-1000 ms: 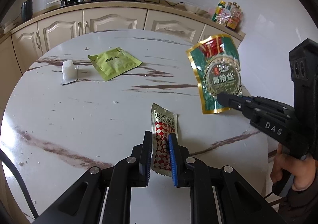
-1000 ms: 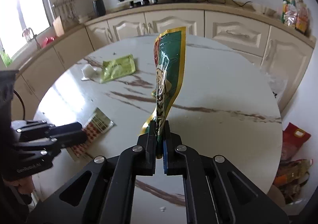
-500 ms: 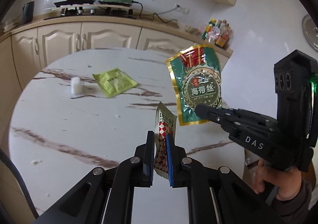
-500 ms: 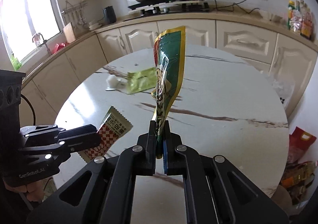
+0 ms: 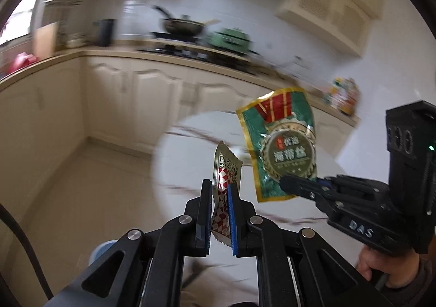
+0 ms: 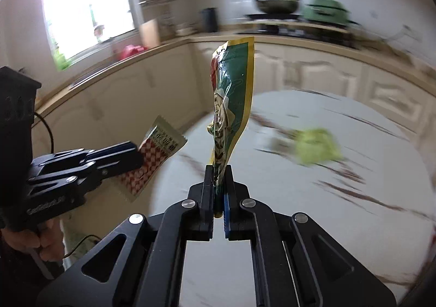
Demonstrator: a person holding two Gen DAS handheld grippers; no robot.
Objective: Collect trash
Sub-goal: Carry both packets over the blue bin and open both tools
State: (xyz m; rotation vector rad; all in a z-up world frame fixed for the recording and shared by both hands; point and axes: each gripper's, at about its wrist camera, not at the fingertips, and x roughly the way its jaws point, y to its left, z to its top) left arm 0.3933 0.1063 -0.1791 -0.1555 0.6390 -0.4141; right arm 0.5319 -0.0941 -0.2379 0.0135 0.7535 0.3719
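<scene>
My left gripper (image 5: 219, 184) is shut on a small red-and-white checkered sachet (image 5: 224, 170), held upright in the air near the table's left edge. My right gripper (image 6: 218, 170) is shut on the bottom edge of a tall green and gold snack bag (image 6: 233, 105), which stands up from its jaws. In the left wrist view that green bag (image 5: 280, 143) hangs to the right, pinched by the right gripper (image 5: 284, 187). The right wrist view shows the left gripper (image 6: 136, 155) at the left with the sachet (image 6: 152, 154). A lime-green packet (image 6: 317, 146) lies blurred on the round marble table (image 6: 299, 211).
Cream cabinets (image 5: 152, 108) and a counter with a wok (image 5: 182, 26) and a green cooker (image 5: 230, 38) curve behind the table. Tiled floor (image 5: 90, 187) lies left of the table. A blue rim (image 5: 103, 249) shows low beside my left gripper. A hand (image 5: 387, 268) grips the right tool.
Both grippers have swung left and lifted with their wrappers, so the views now show the table's left edge, floor and cabinets. The picture has become blurred.
</scene>
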